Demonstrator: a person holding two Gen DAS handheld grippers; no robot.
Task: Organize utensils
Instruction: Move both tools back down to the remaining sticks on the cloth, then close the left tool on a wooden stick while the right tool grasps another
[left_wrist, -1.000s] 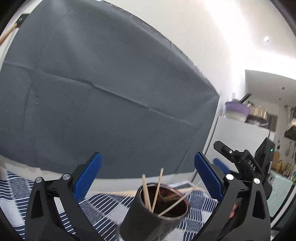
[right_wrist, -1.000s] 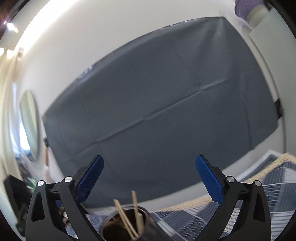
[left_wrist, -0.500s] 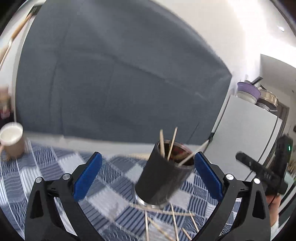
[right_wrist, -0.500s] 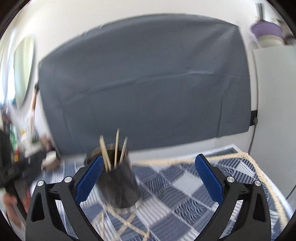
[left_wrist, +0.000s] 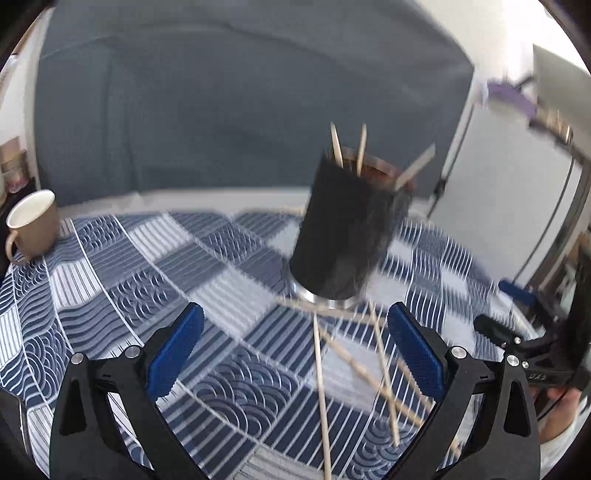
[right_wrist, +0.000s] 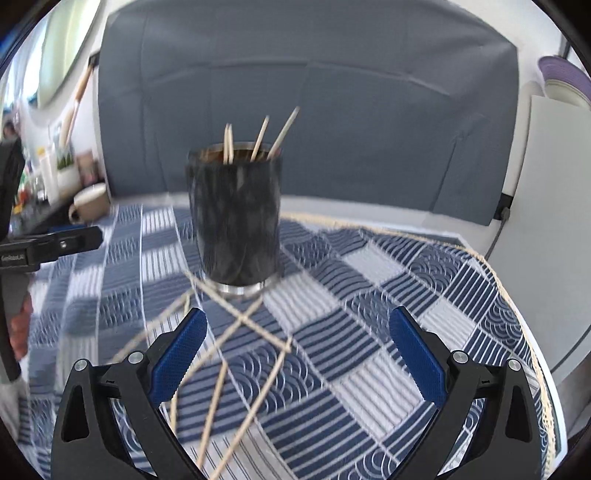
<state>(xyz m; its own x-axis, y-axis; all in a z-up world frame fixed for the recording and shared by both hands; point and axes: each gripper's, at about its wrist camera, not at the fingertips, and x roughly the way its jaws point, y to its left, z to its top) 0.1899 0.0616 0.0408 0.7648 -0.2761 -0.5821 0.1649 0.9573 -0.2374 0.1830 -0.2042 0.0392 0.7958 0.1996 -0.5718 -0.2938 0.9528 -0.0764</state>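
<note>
A dark cylindrical holder (left_wrist: 347, 236) with a metal base stands on the blue patterned tablecloth (left_wrist: 122, 280) and holds several wooden chopsticks. It also shows in the right wrist view (right_wrist: 236, 218). Several loose chopsticks (left_wrist: 319, 376) lie crossed on the cloth in front of it, seen too in the right wrist view (right_wrist: 240, 354). My left gripper (left_wrist: 295, 350) is open and empty above the loose sticks. My right gripper (right_wrist: 295, 350) is open and empty, also short of the holder. Each gripper shows at the edge of the other's view.
A beige mug (left_wrist: 31, 225) stands at the cloth's far left, also in the right wrist view (right_wrist: 90, 201). A grey cloth (right_wrist: 303, 110) hangs on the wall behind. A white cabinet (left_wrist: 517, 206) stands at the right. The table's fringed edge (right_wrist: 517, 314) curves round the right.
Both grippers have tilted downward, from facing the wall to facing the table. The holder, loose chopsticks and mug have come into view. Both grippers stay open.
</note>
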